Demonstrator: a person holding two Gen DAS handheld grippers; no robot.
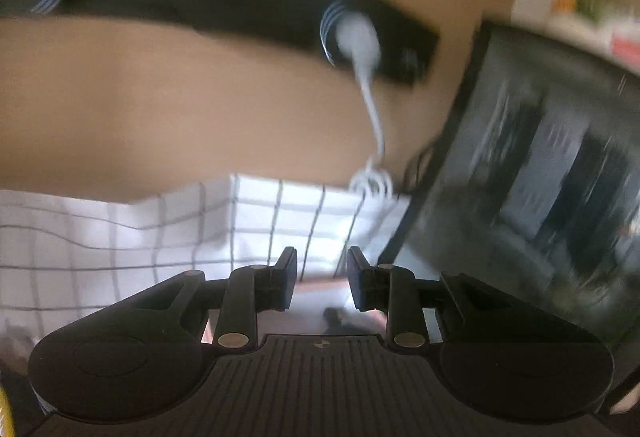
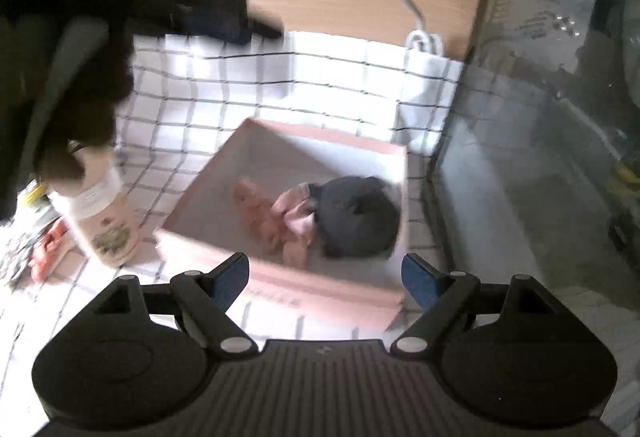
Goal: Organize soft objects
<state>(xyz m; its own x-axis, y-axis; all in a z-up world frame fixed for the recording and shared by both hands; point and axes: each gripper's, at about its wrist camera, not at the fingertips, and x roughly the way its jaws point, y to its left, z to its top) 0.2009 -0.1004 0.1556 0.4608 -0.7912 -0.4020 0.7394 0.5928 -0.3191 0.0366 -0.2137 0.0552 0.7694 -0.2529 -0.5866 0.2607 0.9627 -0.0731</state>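
Plainly the sorting is well along: a dark soft bundle (image 2: 356, 217) and pink cloth pieces (image 2: 280, 217) already lie in the pink box (image 2: 320, 289) on the checked cloth (image 2: 200, 109). Above its near wall the right gripper (image 2: 326, 279) hangs wide and empty; the left gripper (image 1: 322, 277) is narrow, nothing between (view blurred). Next, I judge, comes finding another soft item; the bottle (image 2: 106, 225) at left doesn't qualify.

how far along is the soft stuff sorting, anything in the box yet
Done: the pink box on the checked cloth already holds a dark bundle and pink fabric pieces. In hand: nothing; the right tool is open above the box's near wall, the left tool is open and empty. Left: unclear, no loose soft items show; the bottle stands beside the box.
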